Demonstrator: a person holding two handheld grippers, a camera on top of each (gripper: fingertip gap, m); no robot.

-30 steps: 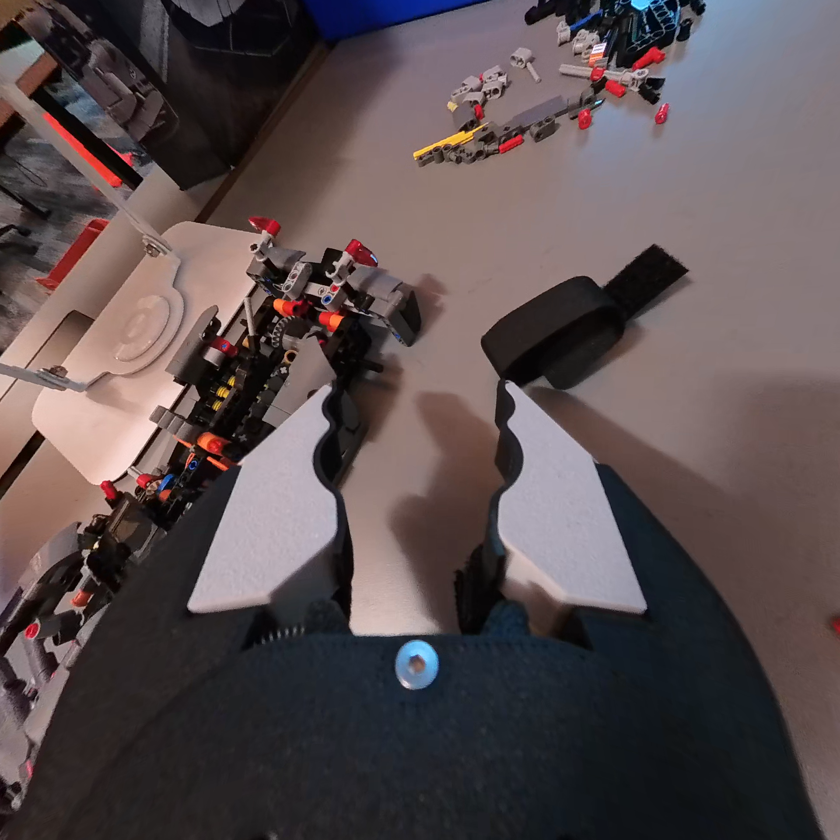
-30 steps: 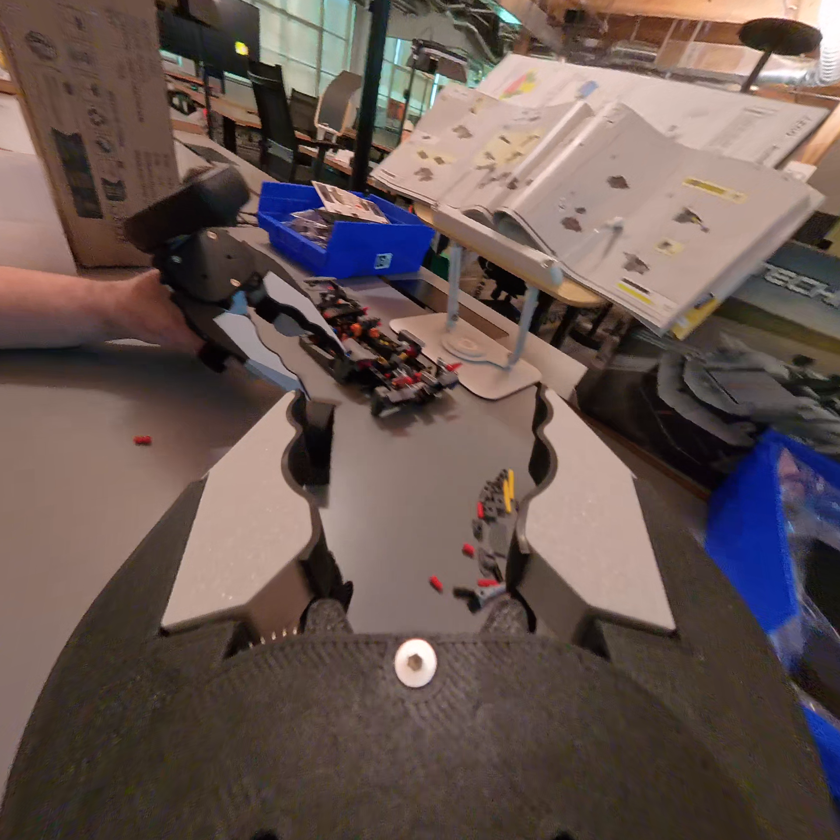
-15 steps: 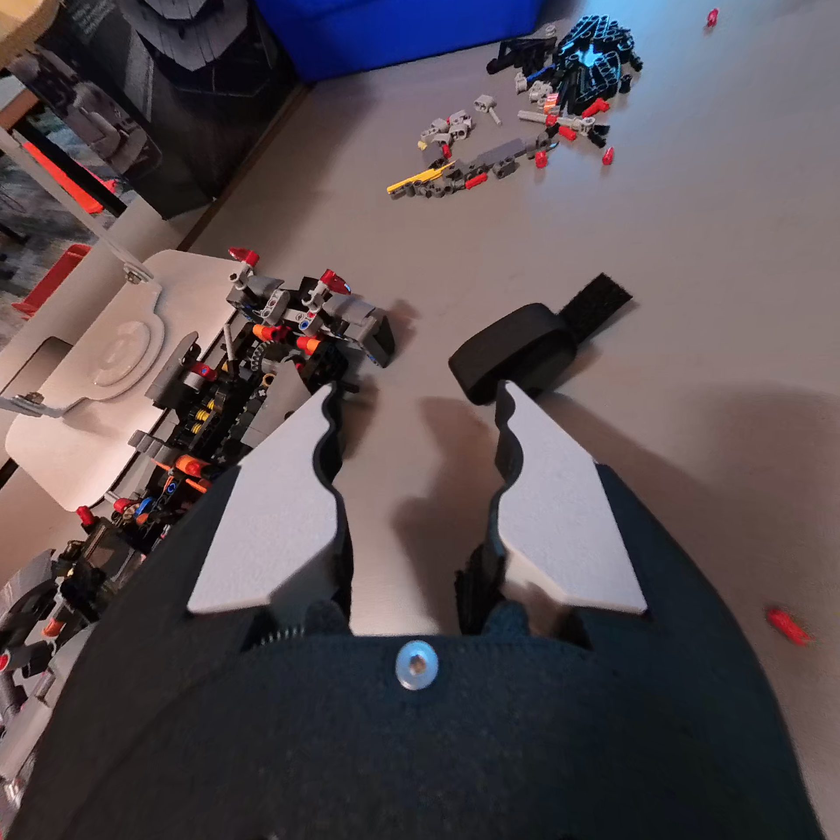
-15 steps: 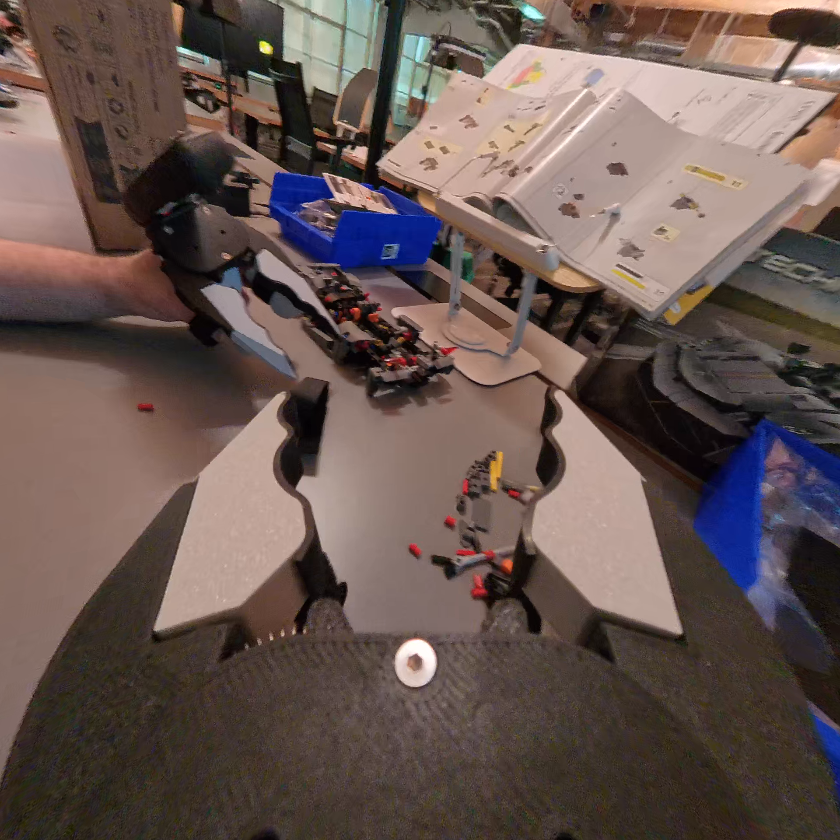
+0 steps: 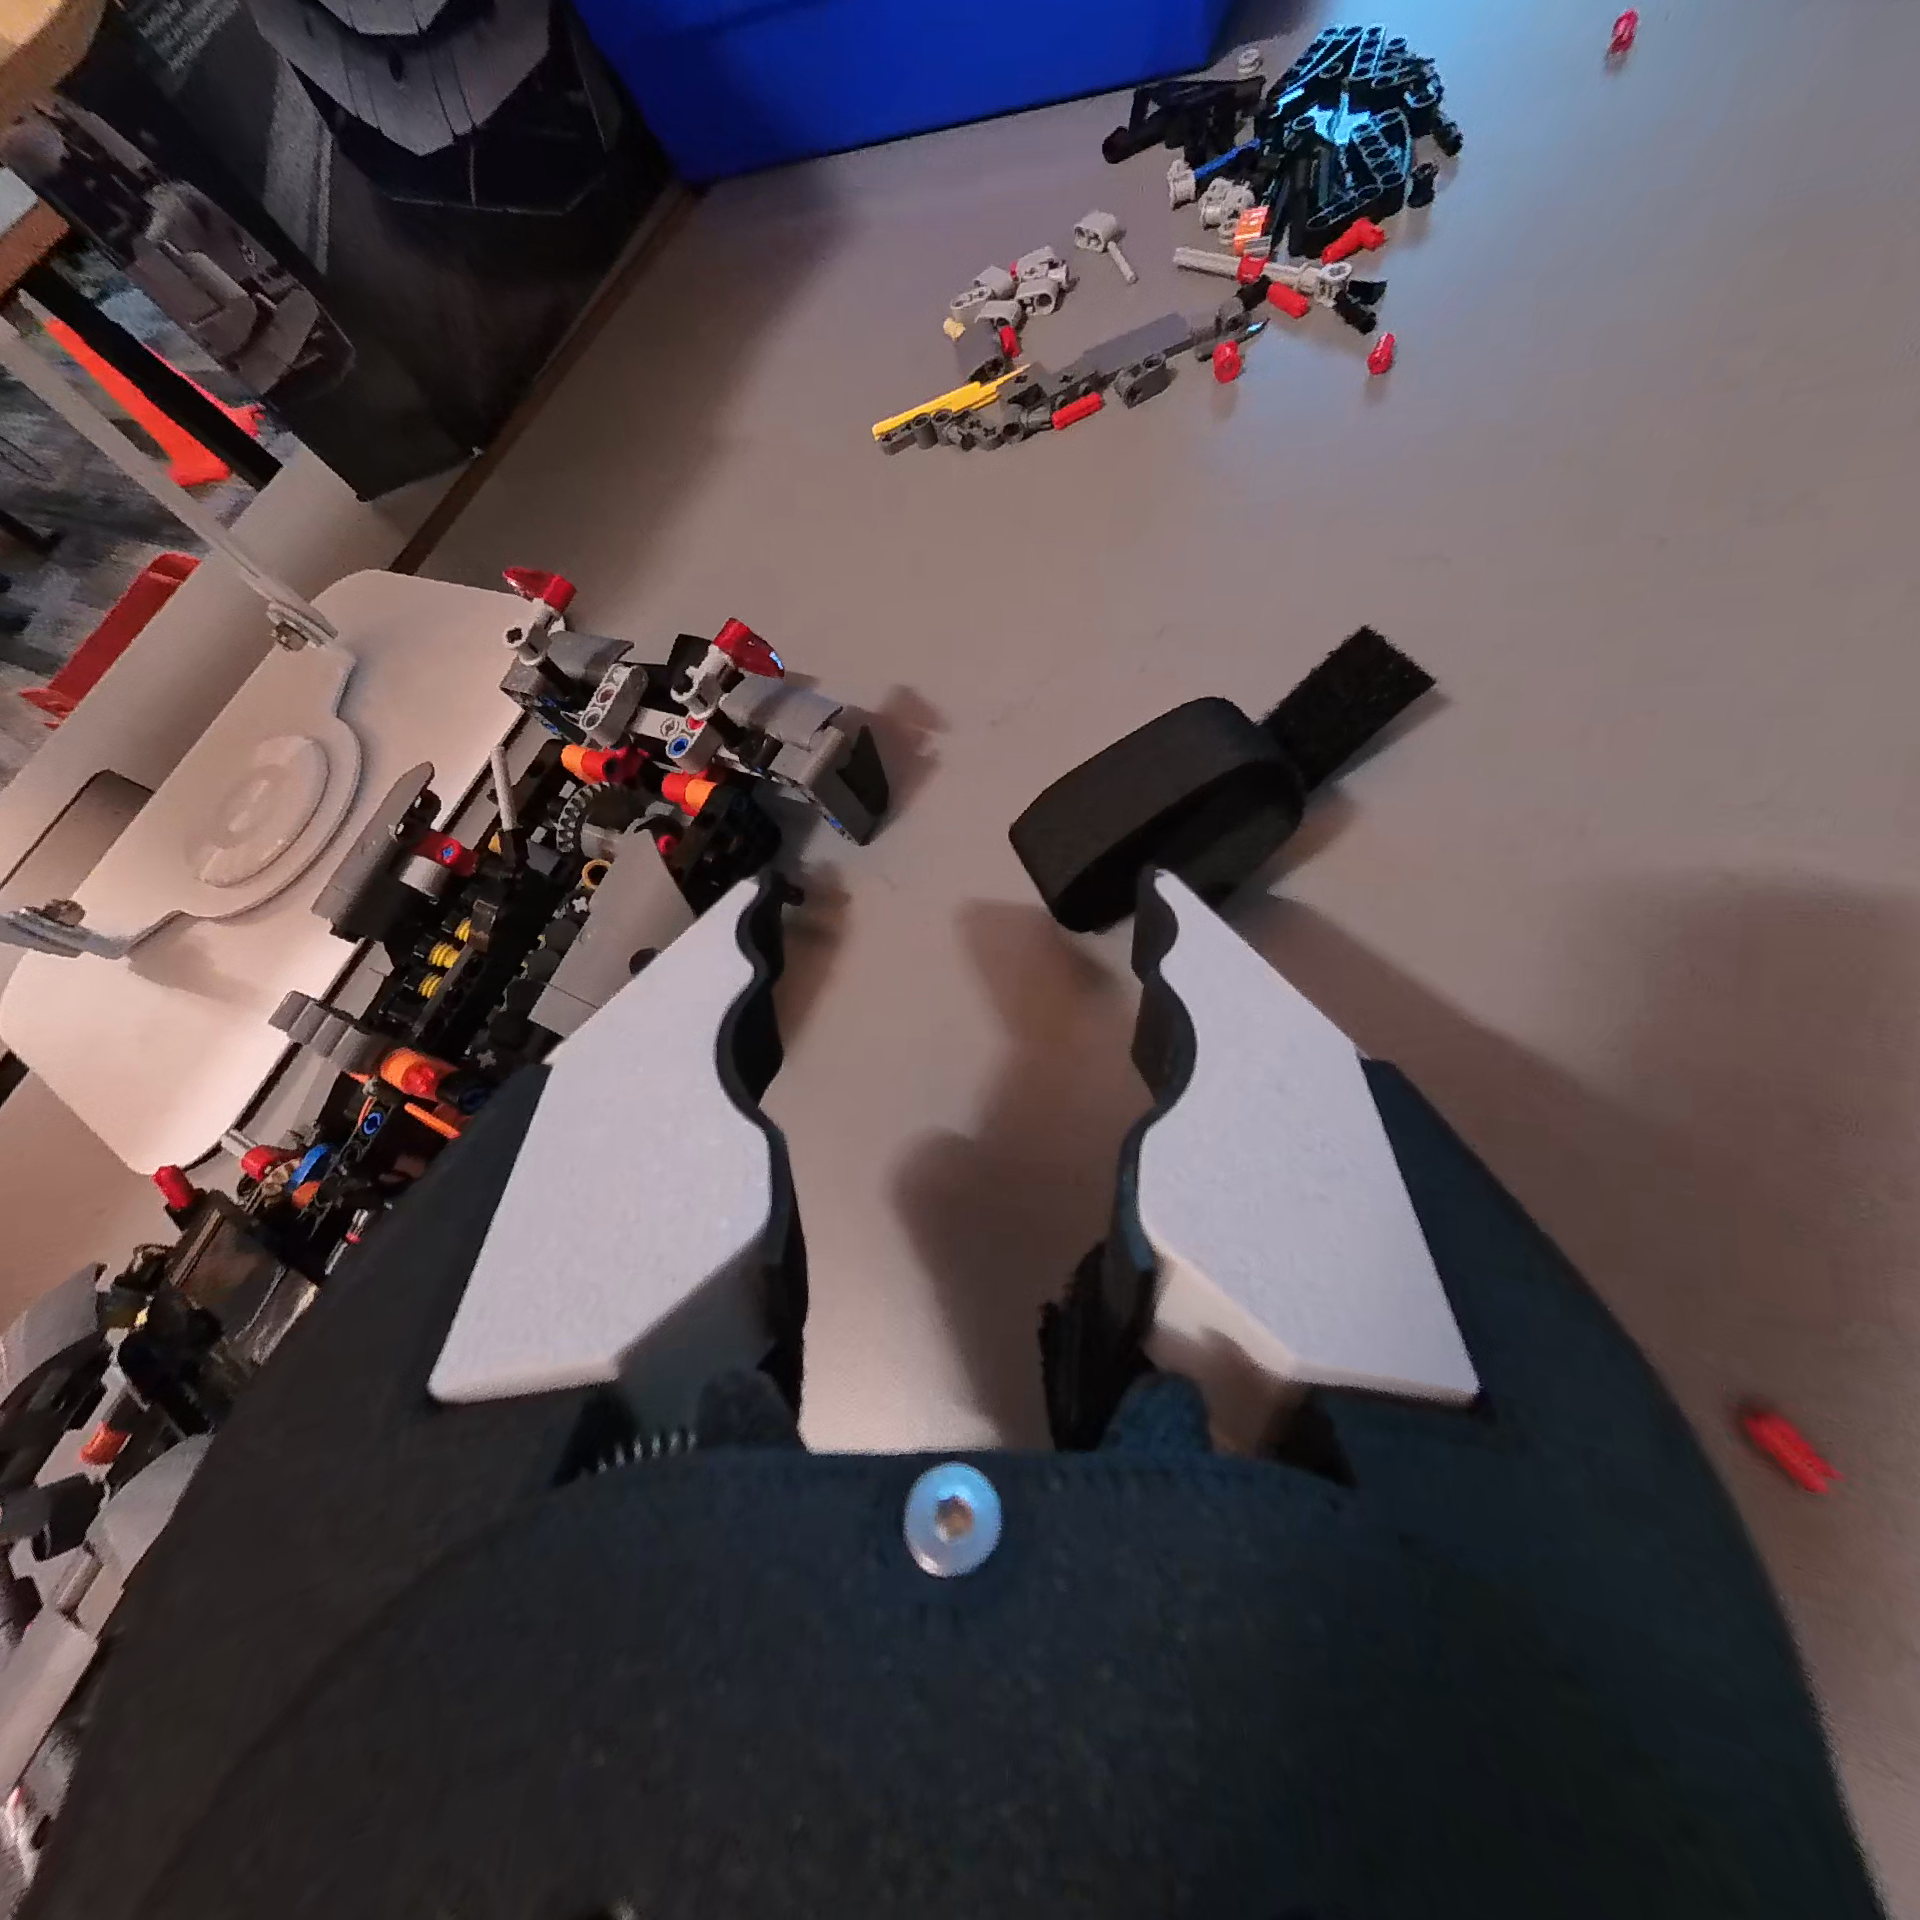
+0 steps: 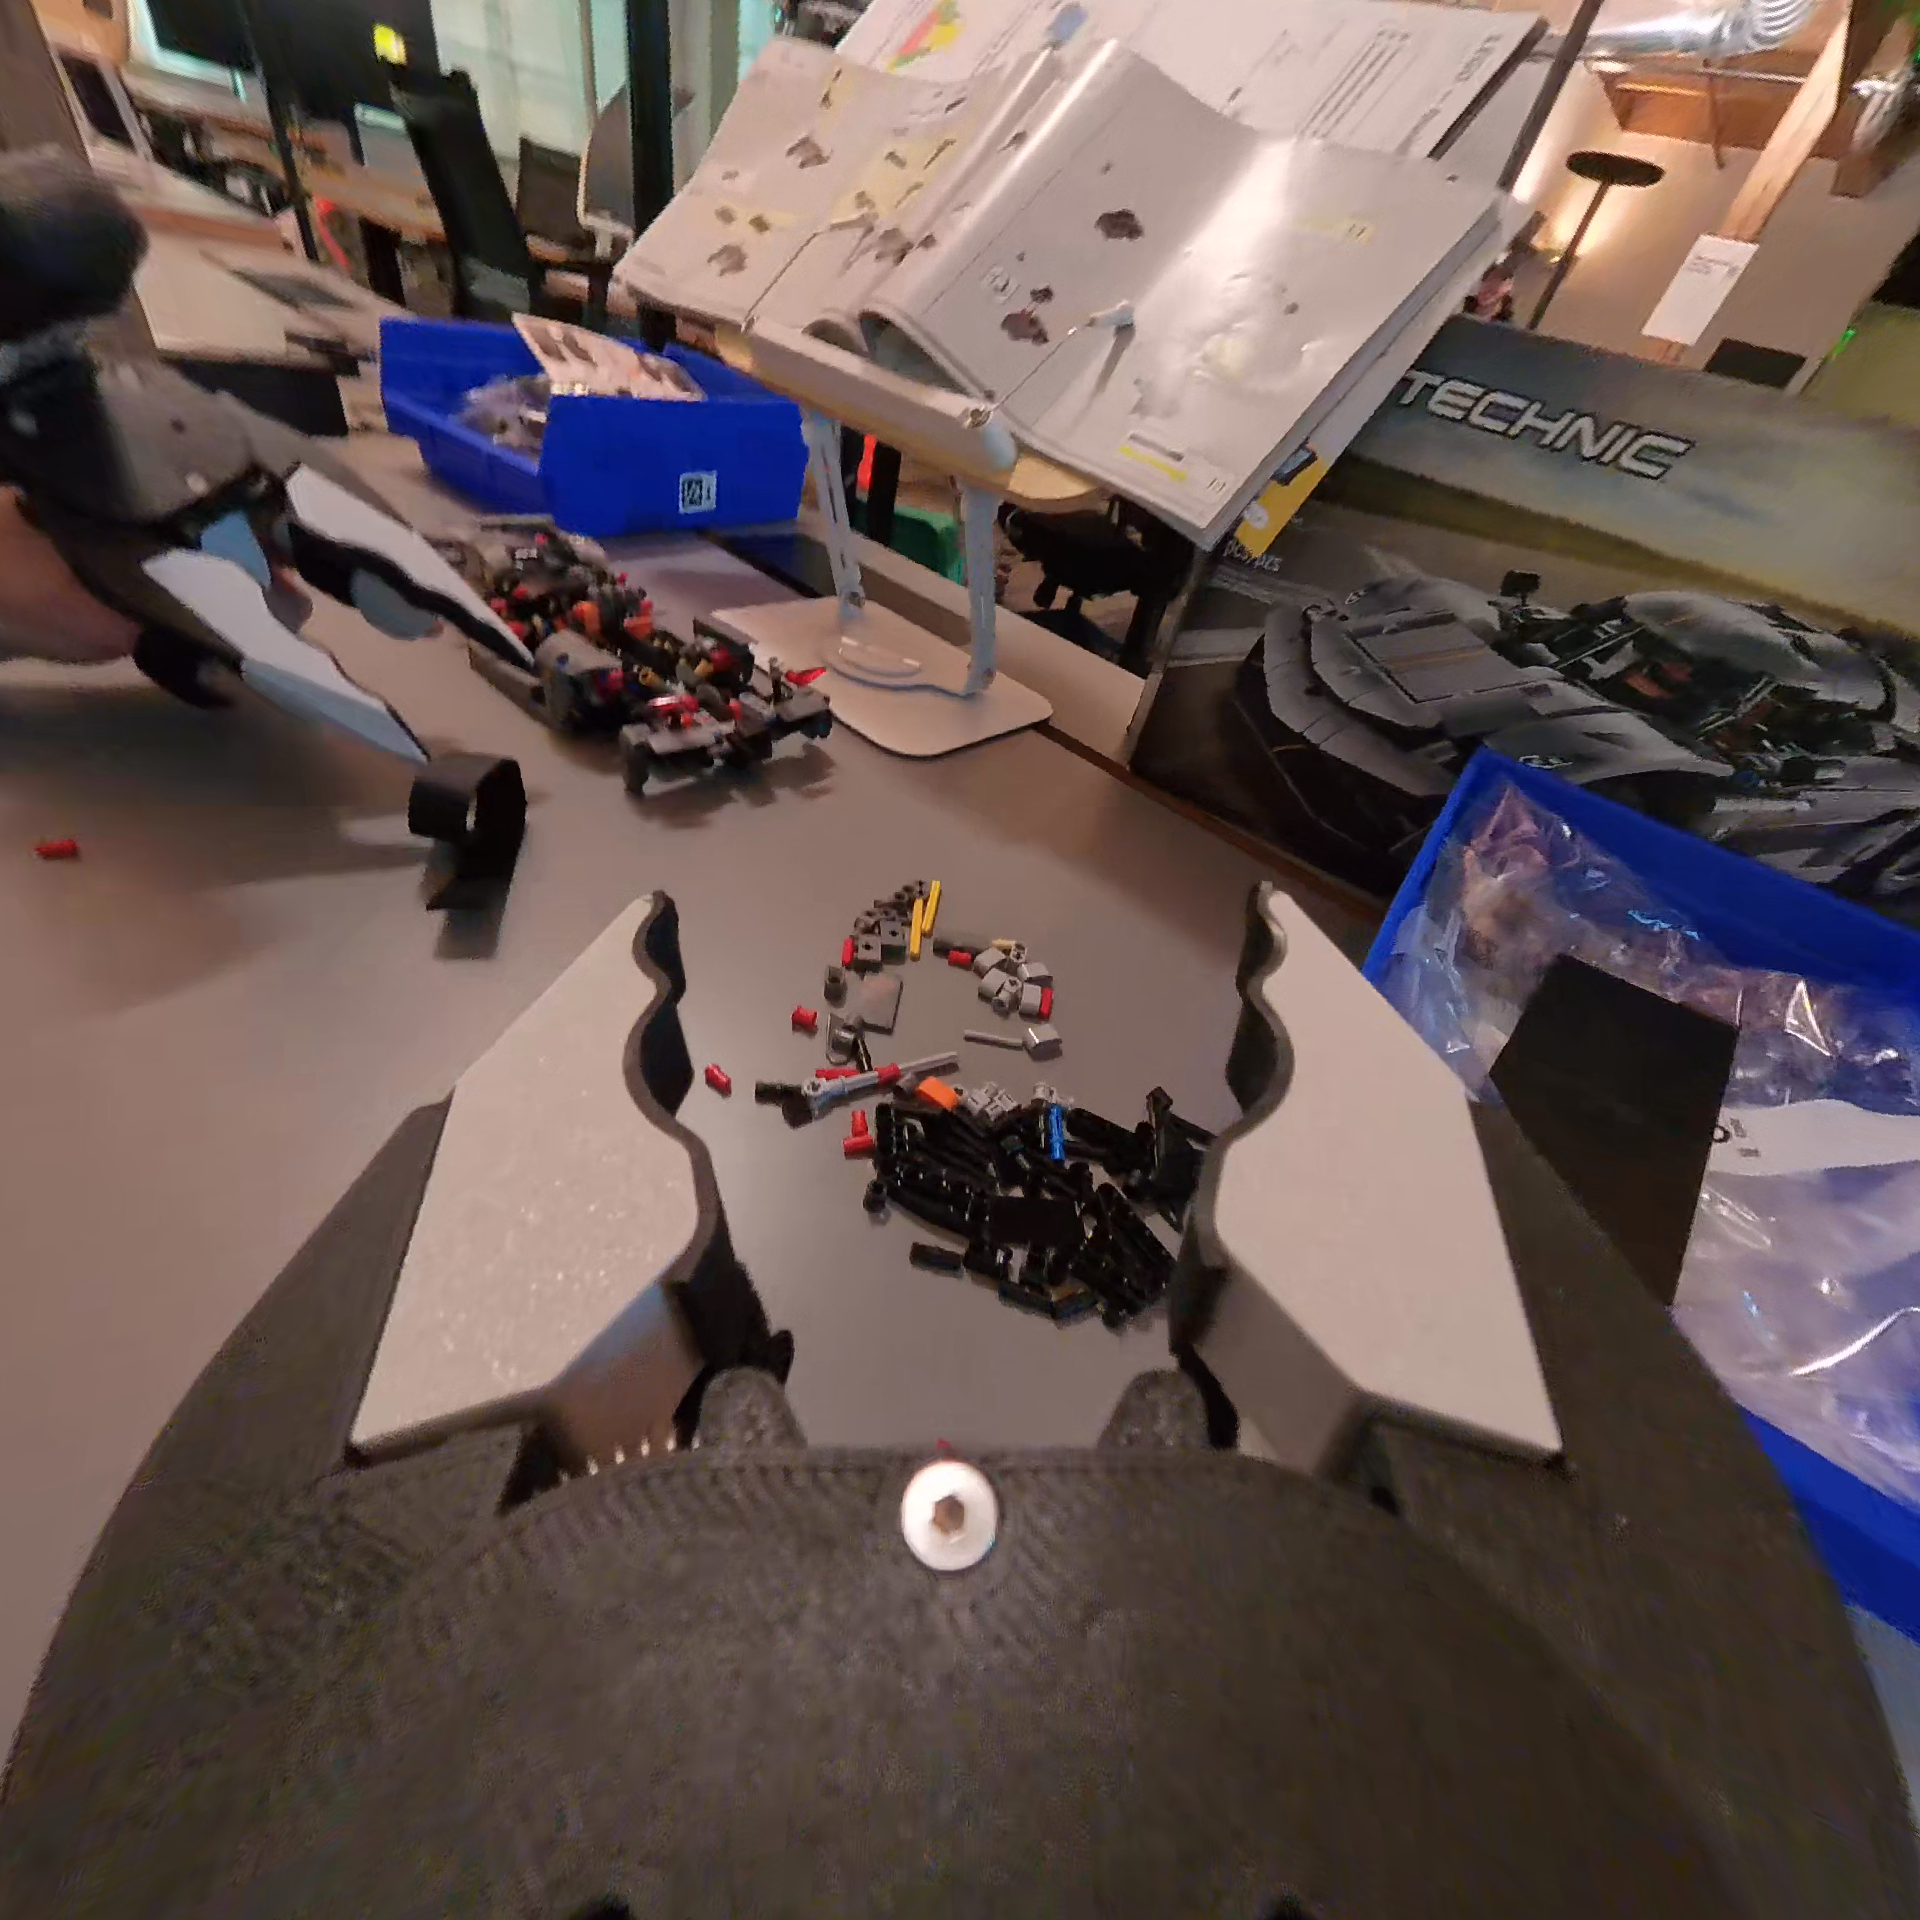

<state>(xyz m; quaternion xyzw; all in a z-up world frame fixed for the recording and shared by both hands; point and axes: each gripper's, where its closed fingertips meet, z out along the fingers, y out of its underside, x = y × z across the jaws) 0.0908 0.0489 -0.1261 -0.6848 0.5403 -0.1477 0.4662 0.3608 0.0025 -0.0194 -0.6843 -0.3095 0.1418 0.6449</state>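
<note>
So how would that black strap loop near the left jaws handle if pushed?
The strap loop looks like soft fabric, so it would probably squash and slide rather than roll. Standing on edge with a flat tail, it may flop over. Likely light.

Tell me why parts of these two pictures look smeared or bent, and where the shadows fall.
Right wrist view: the left gripper at the left edge is motion-blurred, while the loose brick pieces stay sharp; the wide lens bows the open instruction book.
Left wrist view: the fingers cast soft dark shadows on the grey table, and the red pin at right is smeared.
</note>
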